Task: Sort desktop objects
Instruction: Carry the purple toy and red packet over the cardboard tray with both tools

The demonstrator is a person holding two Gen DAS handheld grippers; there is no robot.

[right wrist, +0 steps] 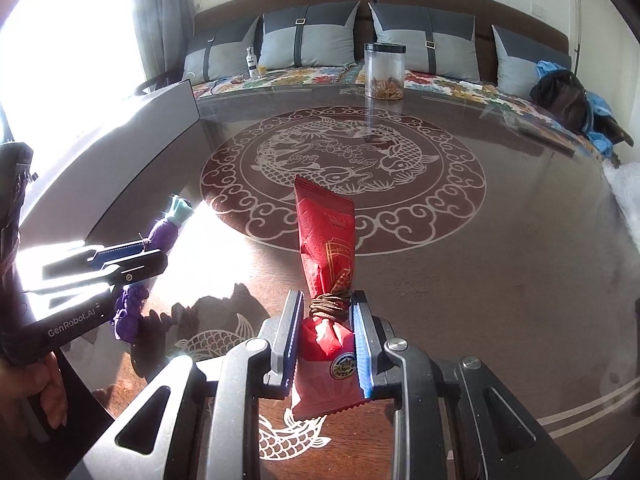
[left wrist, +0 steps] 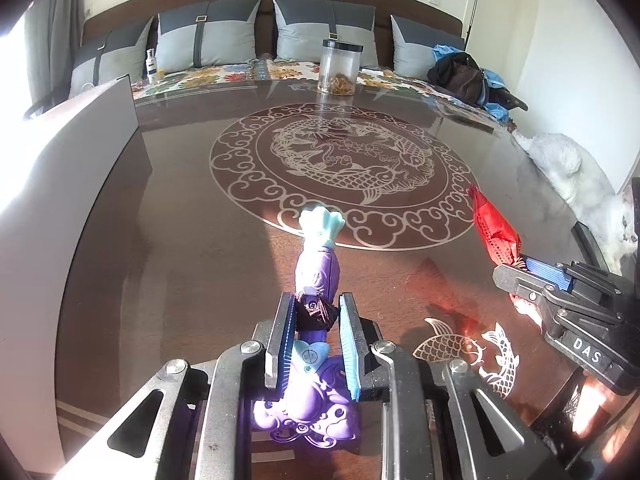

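Purple figure's base (left wrist: 308, 412) hides inside left gripper (left wrist: 314, 308); right gripper (right wrist: 326, 312) pinches red packet (right wrist: 326, 240).

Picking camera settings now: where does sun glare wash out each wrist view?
Left wrist view: blown out along the left edge over the grey box and at the purple toy's base. Right wrist view: window top left white, and glare floods the left gripper and the table beside it.
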